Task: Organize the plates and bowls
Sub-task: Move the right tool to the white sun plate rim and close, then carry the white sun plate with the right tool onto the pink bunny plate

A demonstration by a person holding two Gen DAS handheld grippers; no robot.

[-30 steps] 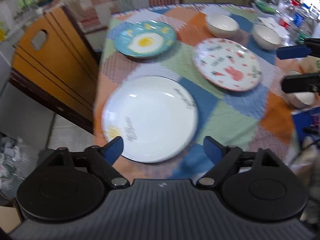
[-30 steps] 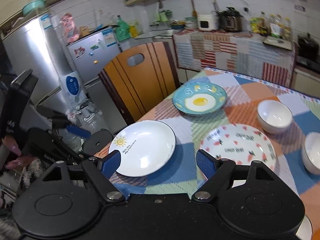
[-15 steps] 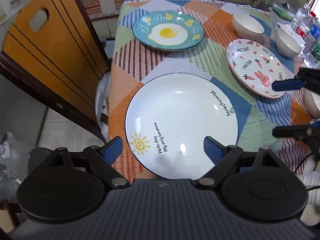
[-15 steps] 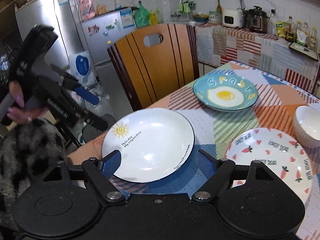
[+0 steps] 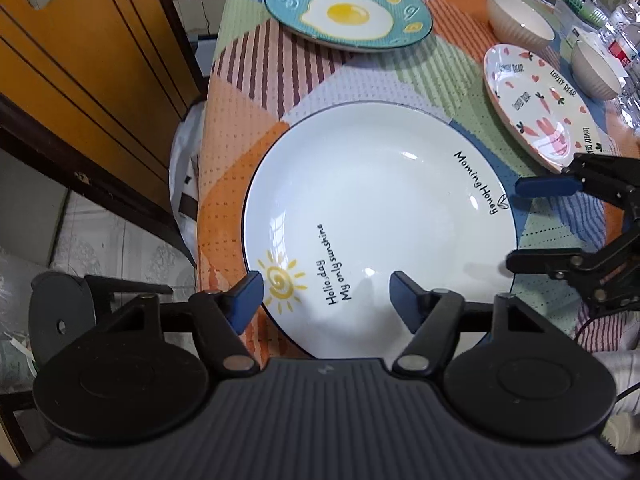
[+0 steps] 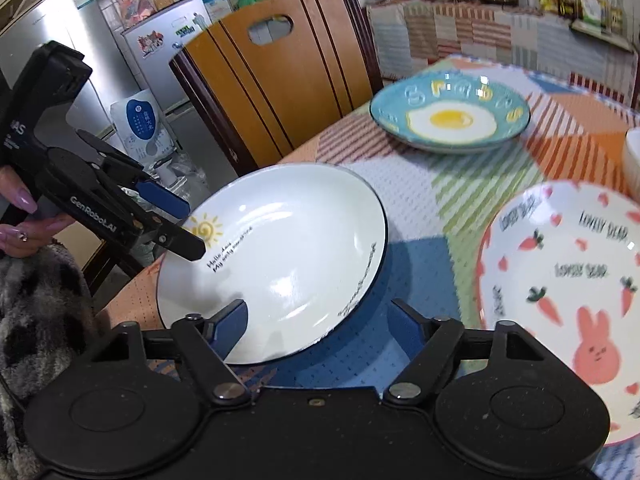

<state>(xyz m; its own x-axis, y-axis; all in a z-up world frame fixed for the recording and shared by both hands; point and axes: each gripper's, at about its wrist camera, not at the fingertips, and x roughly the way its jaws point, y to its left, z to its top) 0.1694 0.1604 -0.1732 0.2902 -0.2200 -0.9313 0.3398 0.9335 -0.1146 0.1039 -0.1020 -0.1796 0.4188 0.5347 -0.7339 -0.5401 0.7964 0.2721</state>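
A white plate with a sun drawing point(image 5: 380, 208) lies near the table's corner; it also shows in the right wrist view point(image 6: 280, 256). My left gripper point(image 5: 326, 296) is open, its fingers straddling the plate's near rim. My right gripper point(image 6: 318, 320) is open at the plate's opposite rim; it shows in the left wrist view point(image 5: 536, 224) too. A teal fried-egg plate point(image 5: 348, 8) lies farther back. A carrot-and-rabbit plate point(image 5: 540, 100) lies to the right, also seen in the right wrist view point(image 6: 560, 276). Two white bowls point(image 5: 520, 24) point(image 5: 596, 68) stand behind it.
A patchwork tablecloth point(image 5: 260, 64) covers the table. A wooden chair point(image 5: 80, 60) stands against the table's left edge, also in the right wrist view point(image 6: 280, 80). Bottles point(image 5: 624, 36) crowd the far right. A fridge point(image 6: 60, 40) and counter point(image 6: 500, 32) stand behind.
Both grippers have moved in toward the white sun plate from opposite sides and now sit at its rim. The plates and bowls have not moved.
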